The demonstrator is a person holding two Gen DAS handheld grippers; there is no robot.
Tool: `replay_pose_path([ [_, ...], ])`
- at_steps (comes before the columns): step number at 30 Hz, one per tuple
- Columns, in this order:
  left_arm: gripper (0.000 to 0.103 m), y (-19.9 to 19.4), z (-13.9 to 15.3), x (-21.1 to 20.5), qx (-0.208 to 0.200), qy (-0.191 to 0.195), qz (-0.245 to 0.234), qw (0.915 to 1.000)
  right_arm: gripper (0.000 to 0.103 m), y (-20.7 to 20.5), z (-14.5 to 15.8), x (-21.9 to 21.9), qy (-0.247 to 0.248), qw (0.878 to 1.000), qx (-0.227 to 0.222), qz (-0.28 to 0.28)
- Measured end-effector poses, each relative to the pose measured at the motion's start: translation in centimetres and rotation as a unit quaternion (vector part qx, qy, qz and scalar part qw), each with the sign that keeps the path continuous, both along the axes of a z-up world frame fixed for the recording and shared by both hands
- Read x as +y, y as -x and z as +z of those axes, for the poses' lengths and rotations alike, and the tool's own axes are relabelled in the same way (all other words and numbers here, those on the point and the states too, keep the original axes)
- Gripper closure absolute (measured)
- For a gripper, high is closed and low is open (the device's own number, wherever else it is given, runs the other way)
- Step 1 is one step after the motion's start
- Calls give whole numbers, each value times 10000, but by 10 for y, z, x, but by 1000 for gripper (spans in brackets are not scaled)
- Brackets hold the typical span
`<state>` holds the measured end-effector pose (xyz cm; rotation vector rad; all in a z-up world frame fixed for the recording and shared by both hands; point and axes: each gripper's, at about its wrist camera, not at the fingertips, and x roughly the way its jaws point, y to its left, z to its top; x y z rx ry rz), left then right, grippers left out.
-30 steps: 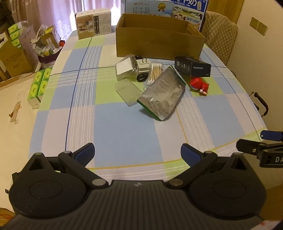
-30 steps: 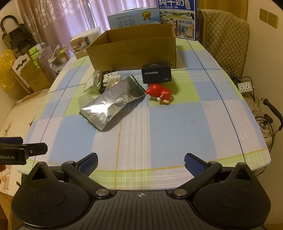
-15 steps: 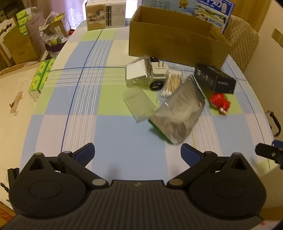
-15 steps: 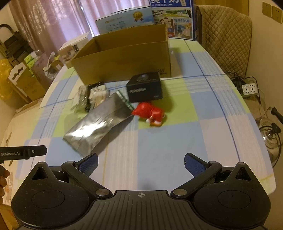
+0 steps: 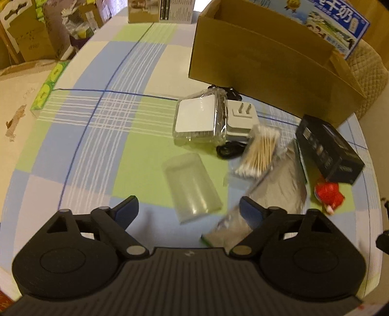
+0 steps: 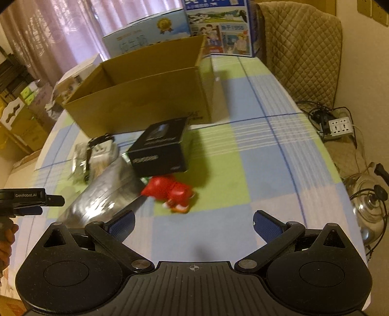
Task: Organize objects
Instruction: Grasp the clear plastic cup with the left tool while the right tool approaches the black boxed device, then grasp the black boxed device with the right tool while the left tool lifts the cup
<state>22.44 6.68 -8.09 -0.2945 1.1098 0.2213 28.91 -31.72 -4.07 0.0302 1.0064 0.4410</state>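
Note:
An open cardboard box (image 5: 262,65) stands at the back of the checked table; it also shows in the right wrist view (image 6: 145,97). In front of it lie a clear plastic case (image 5: 192,187), a bagged white item (image 5: 197,119), a white plug adapter (image 5: 240,119), a pack of cotton swabs (image 5: 260,150), a silver foil pouch (image 5: 272,197), a black box (image 6: 160,148) and a red toy (image 6: 170,192). My left gripper (image 5: 188,209) is open over the clear case. My right gripper (image 6: 193,222) is open just short of the red toy.
Printed milk cartons (image 6: 218,29) and a white box (image 5: 160,11) stand behind the cardboard box. A quilted chair (image 6: 301,48) is at the right. A power strip (image 6: 339,125) and a kettle (image 6: 369,223) lie on the floor at the right. Cardboard clutter (image 5: 26,36) is at the left.
Both grippers have moved forward toward the pile of objects, which now looks larger and closer. Both stay open. No object has moved.

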Motion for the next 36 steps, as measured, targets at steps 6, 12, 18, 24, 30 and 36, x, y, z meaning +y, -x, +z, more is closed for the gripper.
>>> replay_pose_path([
  [6, 30, -28, -19, 4, 175, 25, 104, 9998, 2, -23, -4, -11, 35, 10000, 8, -85],
  [12, 38, -41, -32, 5, 366, 24, 219, 9991, 2, -43, -5, -13, 29, 10000, 5, -4],
  [18, 52, -45, -36, 5, 429, -48, 265, 9987, 2, -65, 0, 3, -96, 9996, -125, 255],
  [24, 53, -39, -31, 6, 331, -345, 255, 9985, 2, -93, 3, 42, -184, 9976, -187, 634],
  [30, 53, -30, -19, 15, 219, -445, 323, 9982, 2, -125, -8, 93, 221, 9954, -97, 926],
  [36, 53, -24, -4, 34, 59, -500, 409, 9979, 2, -148, -32, 130, 958, 9911, 282, 886],
])
